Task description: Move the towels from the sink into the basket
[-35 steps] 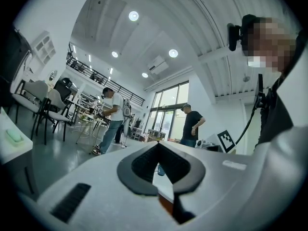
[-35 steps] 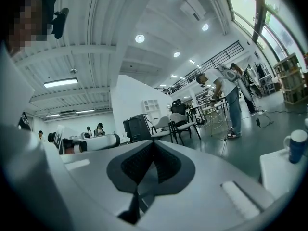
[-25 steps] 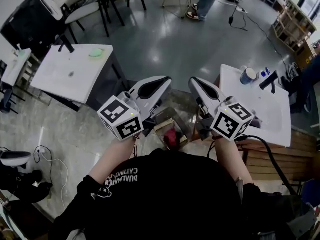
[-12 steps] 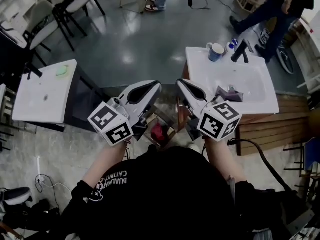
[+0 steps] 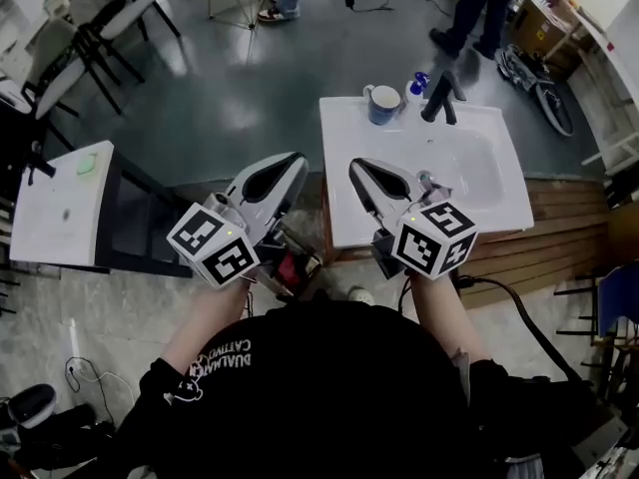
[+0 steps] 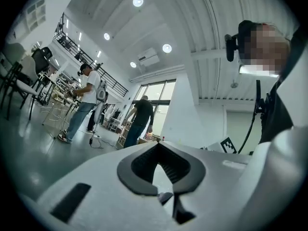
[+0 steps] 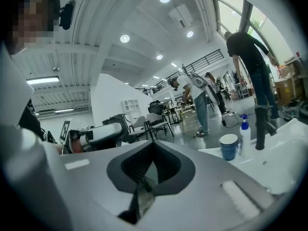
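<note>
While both hover near the sink (image 5: 511,183), the left gripper (image 5: 295,158) and right gripper (image 5: 357,166) are closed and empty.

You are holding a white left hand-held gripper (image 5: 293,160) and a white right hand-held gripper (image 5: 356,166), both wearing black-and-white square markers. You are looking at a white sink (image 5: 502,203), a blue mug (image 5: 382,104) and a black faucet (image 5: 439,98).
</note>
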